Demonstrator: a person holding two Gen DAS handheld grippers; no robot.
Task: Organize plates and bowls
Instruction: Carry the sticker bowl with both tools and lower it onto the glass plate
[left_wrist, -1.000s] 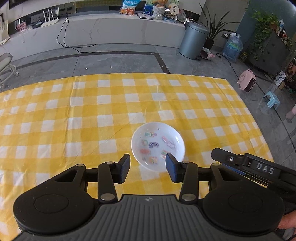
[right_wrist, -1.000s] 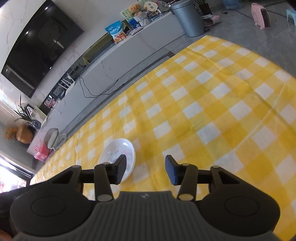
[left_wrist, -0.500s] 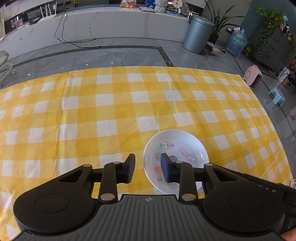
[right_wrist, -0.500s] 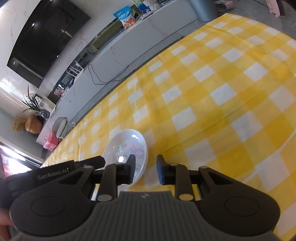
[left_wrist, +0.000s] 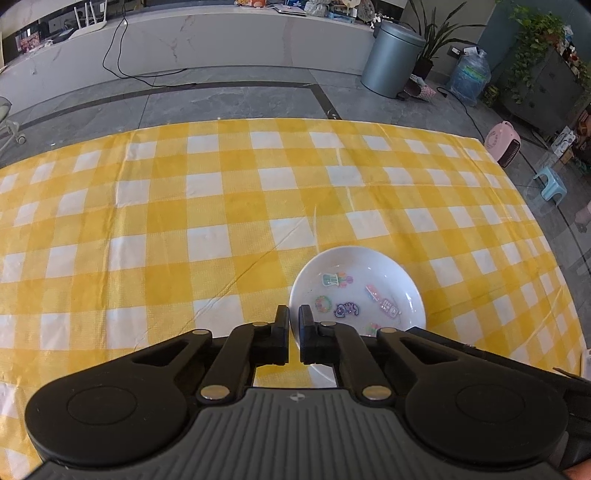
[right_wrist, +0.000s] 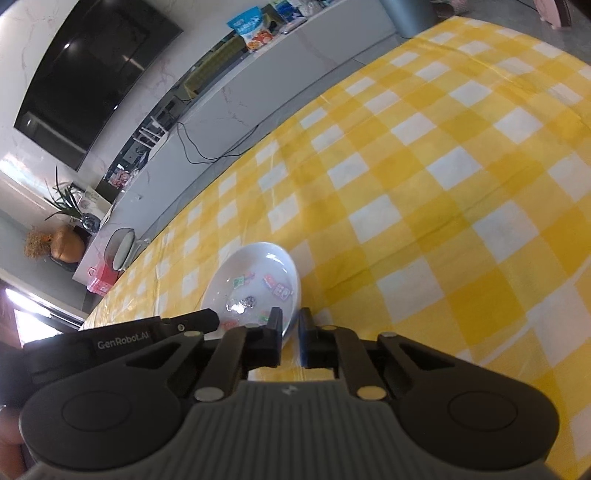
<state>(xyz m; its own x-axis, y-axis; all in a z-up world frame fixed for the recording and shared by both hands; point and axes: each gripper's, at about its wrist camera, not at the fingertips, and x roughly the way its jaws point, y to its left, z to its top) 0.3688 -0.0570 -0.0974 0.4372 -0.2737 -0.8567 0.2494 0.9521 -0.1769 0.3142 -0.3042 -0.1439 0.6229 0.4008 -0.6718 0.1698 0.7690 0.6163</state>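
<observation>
- Left gripper (left_wrist: 294, 334): two black fingers drawn nearly together, only a thin slit between the pads. The near-left rim of the bowl (left_wrist: 356, 291) runs into that slit; the jaws are pinched on the rim.
- Right gripper (right_wrist: 290, 334): likewise two fingers, closed down to a narrow gap, with the bowl's near-right rim (right_wrist: 255, 284) caught between them. One finger sits inside the bowl, the other outside.
- So both tools grip the same bowl at two separate spots on its near edge. In the right wrist view the left gripper's body (right_wrist: 122, 338), lettered "GenRobot.AI", comes in from the left and reaches the rim.
- Bowls counted: one. White, shallow, glossy, with several small coloured cartoon stickers or prints on the inner floor. Plates counted: none in sight.
- Whether the bowl rests on the cloth or is lifted off it, I cannot tell.
- Under it: one yellow-and-white checked tablecloth (left_wrist: 184, 221), creased in a few lines, covering the table.
- Beyond the table's far edge, left wrist view: one grey pedal bin (left_wrist: 391, 59), one water jug (left_wrist: 471, 75), one pink heater (left_wrist: 504, 142), one small blue stool (left_wrist: 550, 184) on the grey tiled floor.
- Right wrist view: one dark television (right_wrist: 92, 62) on the wall above a long white counter (right_wrist: 236, 96).
</observation>
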